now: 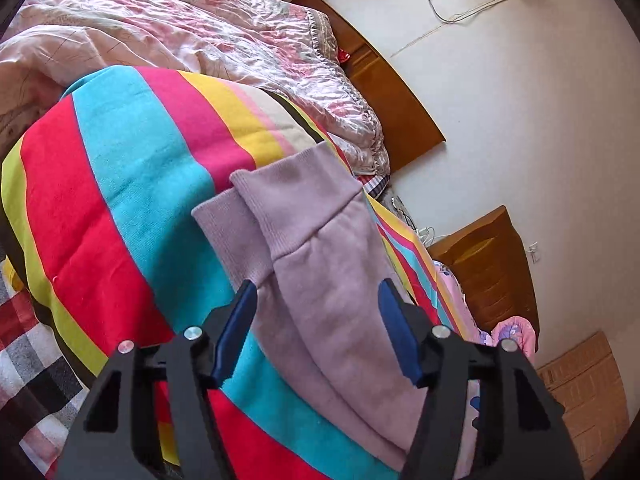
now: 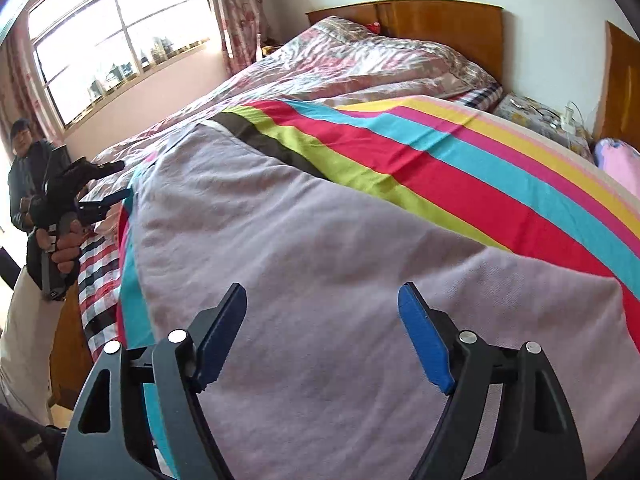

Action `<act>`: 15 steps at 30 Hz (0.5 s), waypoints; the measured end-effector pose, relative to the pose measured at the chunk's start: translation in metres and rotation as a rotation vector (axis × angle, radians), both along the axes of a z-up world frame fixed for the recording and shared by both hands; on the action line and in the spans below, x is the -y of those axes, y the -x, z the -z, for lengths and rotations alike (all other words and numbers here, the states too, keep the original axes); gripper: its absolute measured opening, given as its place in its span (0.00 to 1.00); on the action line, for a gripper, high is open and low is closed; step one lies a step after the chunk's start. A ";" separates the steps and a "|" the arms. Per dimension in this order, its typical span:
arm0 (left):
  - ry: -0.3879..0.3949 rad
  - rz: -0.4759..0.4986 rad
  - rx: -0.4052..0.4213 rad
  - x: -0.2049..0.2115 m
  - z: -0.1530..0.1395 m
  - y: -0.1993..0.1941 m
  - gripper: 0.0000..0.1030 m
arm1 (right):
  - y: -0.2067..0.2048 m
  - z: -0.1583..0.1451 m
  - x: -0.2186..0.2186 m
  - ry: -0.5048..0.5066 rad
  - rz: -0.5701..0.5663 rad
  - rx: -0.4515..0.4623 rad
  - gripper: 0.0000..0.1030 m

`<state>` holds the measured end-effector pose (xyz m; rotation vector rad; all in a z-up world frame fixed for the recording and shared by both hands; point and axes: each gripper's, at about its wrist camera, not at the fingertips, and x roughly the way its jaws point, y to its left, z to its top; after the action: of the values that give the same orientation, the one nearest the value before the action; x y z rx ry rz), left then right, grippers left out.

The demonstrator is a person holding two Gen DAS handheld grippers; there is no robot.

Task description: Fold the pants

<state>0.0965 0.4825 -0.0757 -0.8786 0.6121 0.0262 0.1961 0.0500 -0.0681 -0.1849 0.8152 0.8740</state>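
Soft lilac fleece pants [image 2: 320, 280] flat on striped bedspread [image 1: 132, 184], legs stacked — further folds pending; left gripper [image 1: 316, 300] and right gripper [image 2: 322, 304] spread, empty.

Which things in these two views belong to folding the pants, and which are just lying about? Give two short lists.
Belong to the job:
- lilac pants, lying on the striped blanket
- left hand-held gripper, open
- right hand-held gripper, open

Just lying about:
- pink floral quilt
- checked sheet
- wooden headboard
- window
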 end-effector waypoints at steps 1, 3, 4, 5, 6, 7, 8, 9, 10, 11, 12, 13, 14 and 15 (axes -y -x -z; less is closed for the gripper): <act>-0.018 0.004 -0.011 0.005 0.001 -0.004 0.52 | 0.010 -0.002 -0.017 0.004 -0.068 0.012 0.70; -0.033 0.008 -0.022 0.011 0.006 -0.010 0.50 | 0.026 0.002 -0.046 0.037 -0.172 0.022 0.63; -0.043 0.003 -0.029 0.013 0.007 -0.014 0.49 | 0.033 0.007 -0.056 0.056 -0.210 0.022 0.57; -0.057 -0.002 -0.041 0.014 0.010 -0.016 0.47 | 0.039 0.013 -0.065 0.077 -0.236 0.018 0.54; -0.064 -0.004 -0.052 0.016 0.012 -0.019 0.45 | 0.044 0.019 -0.072 0.094 -0.259 0.007 0.49; -0.064 -0.005 -0.059 0.015 0.015 -0.023 0.45 | 0.048 0.025 -0.077 0.106 -0.281 0.000 0.47; -0.065 -0.005 -0.061 0.015 0.016 -0.025 0.45 | 0.052 0.029 -0.081 0.117 -0.294 -0.002 0.47; -0.069 -0.005 -0.064 0.015 0.017 -0.027 0.45 | 0.054 0.033 -0.085 0.129 -0.302 -0.003 0.46; -0.070 -0.005 -0.064 0.015 0.017 -0.027 0.45 | 0.057 0.035 -0.087 0.139 -0.309 -0.002 0.43; -0.067 -0.007 -0.062 0.014 0.018 -0.027 0.45 | 0.059 0.037 -0.089 0.151 -0.311 0.006 0.41; -0.061 -0.008 -0.060 0.014 0.019 -0.026 0.45 | 0.060 0.039 -0.090 0.173 -0.307 0.018 0.37; -0.056 -0.010 -0.059 0.013 0.020 -0.027 0.45 | 0.060 0.040 -0.090 0.187 -0.307 0.030 0.33; -0.053 -0.011 -0.058 0.012 0.020 -0.028 0.45 | 0.061 0.039 -0.090 0.193 -0.308 0.038 0.32; -0.049 -0.011 -0.058 0.011 0.020 -0.028 0.46 | 0.061 0.038 -0.088 0.207 -0.306 0.049 0.32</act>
<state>0.1244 0.4714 -0.0961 -0.8360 0.6583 0.0762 0.1347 0.1383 -0.1066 -0.5212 0.8443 1.0661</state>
